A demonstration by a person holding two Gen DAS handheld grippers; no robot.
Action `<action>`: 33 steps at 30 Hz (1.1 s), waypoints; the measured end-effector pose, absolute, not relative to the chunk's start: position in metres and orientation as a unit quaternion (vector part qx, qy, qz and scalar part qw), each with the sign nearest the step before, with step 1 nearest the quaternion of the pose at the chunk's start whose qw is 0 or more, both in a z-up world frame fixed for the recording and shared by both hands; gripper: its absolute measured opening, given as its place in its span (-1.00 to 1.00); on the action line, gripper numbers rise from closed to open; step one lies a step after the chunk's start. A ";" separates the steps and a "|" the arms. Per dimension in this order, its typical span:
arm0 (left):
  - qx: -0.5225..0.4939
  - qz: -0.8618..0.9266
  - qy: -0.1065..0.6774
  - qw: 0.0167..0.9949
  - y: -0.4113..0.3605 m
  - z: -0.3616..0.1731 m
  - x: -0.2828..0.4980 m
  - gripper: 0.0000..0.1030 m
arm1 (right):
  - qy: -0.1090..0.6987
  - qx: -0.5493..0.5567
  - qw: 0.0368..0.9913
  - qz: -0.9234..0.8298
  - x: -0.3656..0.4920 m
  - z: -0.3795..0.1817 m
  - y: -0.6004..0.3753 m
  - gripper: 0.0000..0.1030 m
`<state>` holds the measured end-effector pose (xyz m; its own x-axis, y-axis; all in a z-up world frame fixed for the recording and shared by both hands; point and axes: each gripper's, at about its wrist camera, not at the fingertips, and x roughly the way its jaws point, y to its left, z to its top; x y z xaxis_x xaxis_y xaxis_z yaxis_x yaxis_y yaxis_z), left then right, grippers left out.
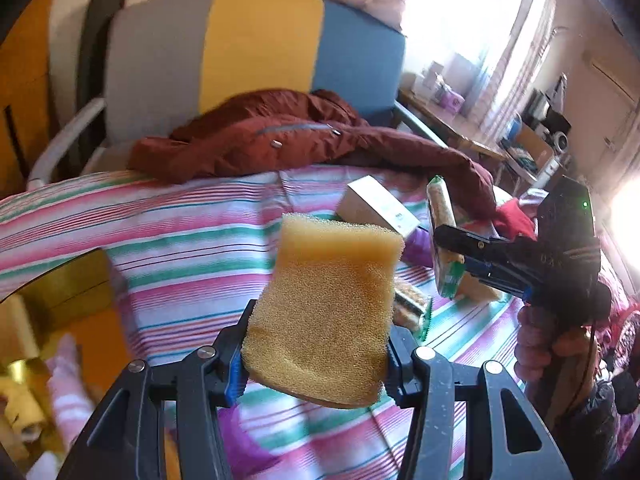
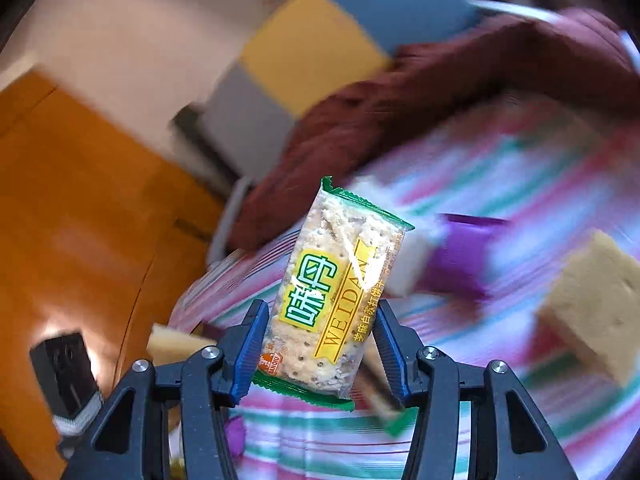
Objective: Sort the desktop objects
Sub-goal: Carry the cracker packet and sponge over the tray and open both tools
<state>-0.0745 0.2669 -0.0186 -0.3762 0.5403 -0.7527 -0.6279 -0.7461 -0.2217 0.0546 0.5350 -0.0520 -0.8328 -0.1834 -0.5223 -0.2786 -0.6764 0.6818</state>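
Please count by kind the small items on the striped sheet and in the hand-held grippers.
Sponges: 2, one in the left hand-held gripper, one lying
Cracker packs: 2, one in the right hand-held gripper, one lying
Box: 1
Purple pack: 1
Total: 6

My sponge before the box on the bed, jacket behind the box, cracker packet right of it.

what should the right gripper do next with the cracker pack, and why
Probably carry the cracker pack to wherever snacks are being grouped and lower it. The right gripper is shut on it, lifted off the striped cloth, while the left gripper holds a sponge.
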 end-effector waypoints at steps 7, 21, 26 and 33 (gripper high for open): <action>-0.423 0.855 0.036 0.299 0.193 -0.012 -0.061 0.03 | 0.325 -0.325 -0.046 0.887 0.029 -0.043 0.482 0.04; -0.424 0.886 -0.026 0.189 0.056 -0.026 -0.057 0.03 | 0.287 -0.387 -0.148 0.864 0.001 -0.025 0.376 0.04; -0.424 0.889 -0.046 0.167 0.023 -0.032 -0.051 0.03 | 0.257 -0.393 -0.188 0.862 -0.008 -0.013 0.318 0.04; -0.424 0.893 -0.065 0.132 -0.015 -0.043 -0.047 0.04 | 0.232 -0.413 -0.215 0.854 -0.029 -0.016 0.255 0.04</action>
